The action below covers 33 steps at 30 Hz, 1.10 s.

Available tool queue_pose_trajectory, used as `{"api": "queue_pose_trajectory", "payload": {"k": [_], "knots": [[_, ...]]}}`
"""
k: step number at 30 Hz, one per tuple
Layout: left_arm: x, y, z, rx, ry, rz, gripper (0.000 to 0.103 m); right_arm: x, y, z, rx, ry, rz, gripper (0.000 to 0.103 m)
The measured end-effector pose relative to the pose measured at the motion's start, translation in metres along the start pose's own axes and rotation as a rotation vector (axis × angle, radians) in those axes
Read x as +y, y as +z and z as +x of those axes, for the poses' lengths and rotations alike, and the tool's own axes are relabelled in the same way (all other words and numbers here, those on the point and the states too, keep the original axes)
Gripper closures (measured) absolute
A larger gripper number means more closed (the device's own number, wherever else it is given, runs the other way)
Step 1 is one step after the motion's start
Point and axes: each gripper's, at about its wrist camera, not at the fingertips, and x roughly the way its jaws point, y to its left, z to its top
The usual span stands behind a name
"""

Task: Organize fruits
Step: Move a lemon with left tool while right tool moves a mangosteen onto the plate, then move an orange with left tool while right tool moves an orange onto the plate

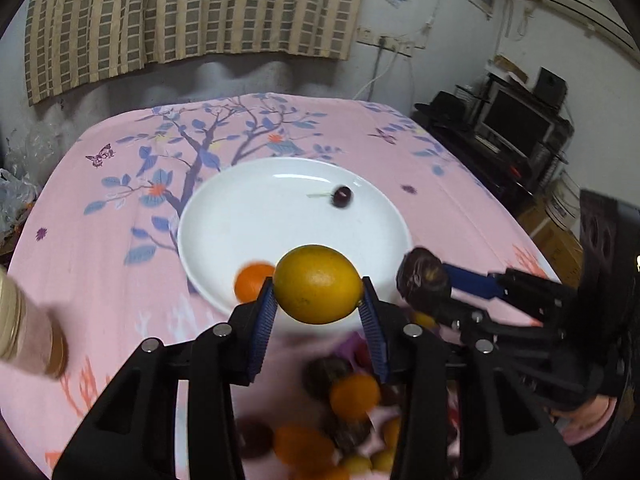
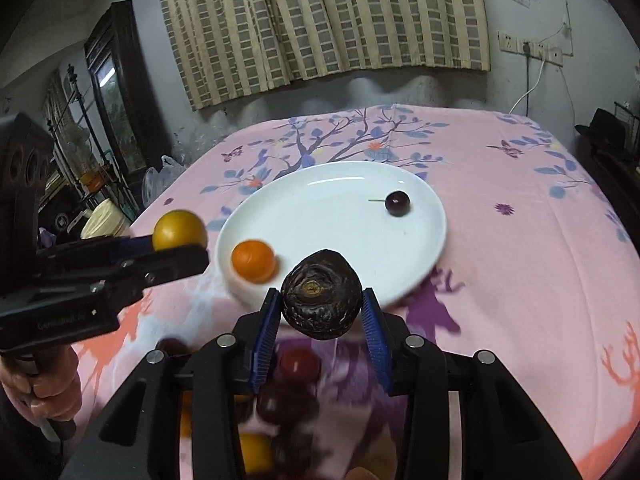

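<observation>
Only right wrist view shows a dark cabinet [image 2: 116,92] at left – pink floral tablecloth [image 2: 520,240], white plate [image 1: 248,240] holding small orange [image 1: 253,282], cherry [image 1: 343,196]; left gripper [image 1: 318,304] clamps yellow citrus [image 1: 318,284], right gripper [image 2: 320,312] clamps wrinkled dark fruit [image 2: 320,300]

Ahead of you the round white ceramic plate [image 1: 296,220] sits on the pink floral tablecloth [image 1: 100,208]. In it, the small dark cherry [image 1: 342,196] lies toward the far right and the small orange tangerine [image 2: 253,261] at the near left rim. The loose pile of mixed fruit [image 1: 344,412] lies nearest you.
</observation>
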Motion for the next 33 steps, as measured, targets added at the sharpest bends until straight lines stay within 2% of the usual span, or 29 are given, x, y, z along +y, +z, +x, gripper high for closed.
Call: {"api": "queue_pose_trajectory", "payload": {"k": [4, 8, 9, 10, 12, 13, 14, 16, 18, 22, 24, 25, 27, 29, 33], "knots": [[0.019, 0.030, 0.043, 0.042, 0.057, -0.001, 0.062, -0.008, 0.025, 0.029, 0.006, -0.012, 0.013, 0.061], [0.040, 0.040, 0.077, 0.110, 0.105, -0.043, 0.062, -0.016, 0.034, 0.054, 0.033, -0.014, 0.029, 0.060], [0.045, 0.039, 0.082, 0.136, 0.115, -0.068, 0.062, -0.017, 0.033, 0.057, 0.036, -0.020, 0.027, 0.056], [0.048, 0.036, 0.081, 0.139, 0.120, -0.089, 0.058, -0.016, 0.031, 0.056, 0.037, -0.019, 0.023, 0.043], [0.048, 0.029, 0.058, 0.080, 0.121, -0.097, 0.038, -0.014, 0.026, 0.043, 0.021, -0.014, 0.018, 0.042], [0.045, 0.026, 0.044, 0.044, 0.135, -0.083, 0.021, -0.012, 0.022, 0.035, 0.009, -0.013, 0.005, 0.042], [0.042, 0.021, 0.028, 0.009, 0.162, -0.066, 0.012, -0.008, 0.018, 0.023, -0.010, -0.014, -0.015, 0.042], [0.035, 0.009, -0.005, -0.047, 0.185, -0.040, 0.012, 0.003, 0.007, 0.000, -0.041, -0.003, -0.052, 0.041], [0.030, -0.011, -0.034, -0.070, 0.154, -0.035, 0.012, 0.013, -0.005, -0.015, -0.053, 0.017, -0.077, 0.039], [0.029, -0.054, -0.067, -0.122, 0.135, -0.046, 0.008, 0.036, -0.027, -0.025, -0.022, 0.083, -0.146, 0.039], [0.033, -0.074, -0.073, -0.145, 0.174, -0.049, 0.007, 0.050, -0.037, -0.019, 0.013, 0.073, -0.200, 0.041], [0.037, -0.082, -0.072, -0.148, 0.193, -0.053, 0.007, 0.055, -0.039, -0.016, 0.029, 0.073, -0.216, 0.047], [0.049, -0.096, -0.068, -0.119, 0.222, -0.086, 0.007, 0.064, -0.044, -0.007, 0.068, 0.065, -0.240, 0.049], [0.064, -0.102, -0.066, -0.087, 0.216, -0.131, 0.007, 0.070, -0.048, 0.000, 0.093, 0.060, -0.245, 0.049], [0.078, -0.105, -0.073, -0.100, 0.197, -0.194, 0.007, 0.081, -0.056, 0.012, 0.135, 0.038, -0.275, 0.049]]}}
